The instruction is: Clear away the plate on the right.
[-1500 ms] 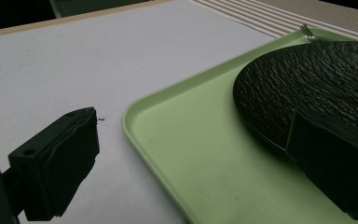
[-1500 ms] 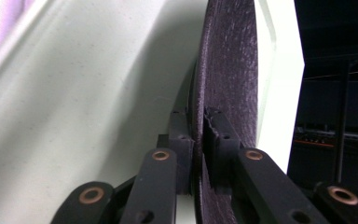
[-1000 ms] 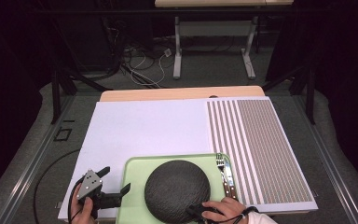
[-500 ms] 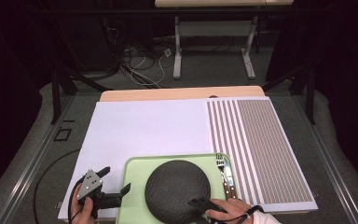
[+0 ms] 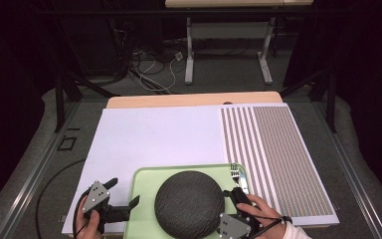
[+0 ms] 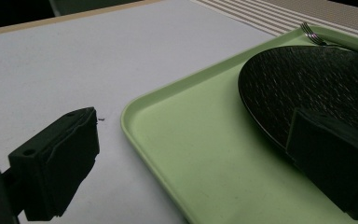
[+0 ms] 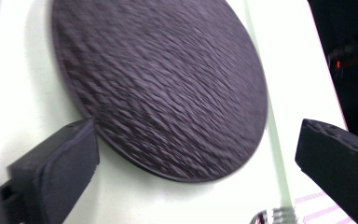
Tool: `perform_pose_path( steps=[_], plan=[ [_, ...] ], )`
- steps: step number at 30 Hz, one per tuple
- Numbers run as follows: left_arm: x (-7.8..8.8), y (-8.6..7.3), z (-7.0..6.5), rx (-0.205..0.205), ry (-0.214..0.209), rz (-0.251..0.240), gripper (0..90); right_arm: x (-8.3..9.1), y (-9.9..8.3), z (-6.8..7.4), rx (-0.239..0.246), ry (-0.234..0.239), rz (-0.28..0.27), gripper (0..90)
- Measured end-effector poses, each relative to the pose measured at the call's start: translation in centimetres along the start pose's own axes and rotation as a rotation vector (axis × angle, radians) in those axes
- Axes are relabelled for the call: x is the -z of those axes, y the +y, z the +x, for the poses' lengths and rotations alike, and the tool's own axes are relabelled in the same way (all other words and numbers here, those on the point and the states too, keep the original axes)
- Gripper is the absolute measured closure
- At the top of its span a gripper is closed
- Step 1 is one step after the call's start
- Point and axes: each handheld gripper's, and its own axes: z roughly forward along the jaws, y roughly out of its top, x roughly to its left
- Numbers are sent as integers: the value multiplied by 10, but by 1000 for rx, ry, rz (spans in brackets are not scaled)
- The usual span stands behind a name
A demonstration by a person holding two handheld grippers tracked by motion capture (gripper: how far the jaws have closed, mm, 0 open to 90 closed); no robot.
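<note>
The right claw (image 5: 229, 198) has just been opening its jaws, and nothing is between them. The dark round plate (image 5: 189, 202) lies on the green tray (image 5: 142, 181), just beside this claw. The left claw (image 5: 124, 195) is open too, by the tray's edge.

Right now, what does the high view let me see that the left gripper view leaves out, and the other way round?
The high view alone takes in both hands, the right gripper open beside the dark plate, the whole striped mat and the floor cables. The left gripper view alone gives the left gripper close up, open astride the tray's edge. Both share the green tray, plate and fork.
</note>
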Motion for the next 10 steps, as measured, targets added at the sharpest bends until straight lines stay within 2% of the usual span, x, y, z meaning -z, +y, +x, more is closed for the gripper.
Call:
perform_pose_path(
  steps=[1,10],
  plan=[
    [0,0,0,0,0,-1,29,0,-3,-3,-48,-14,-4,0],
    [0,0,1,9,2,-1,28,18,-41,-33,-327,-115,-27,0]
  ],
)
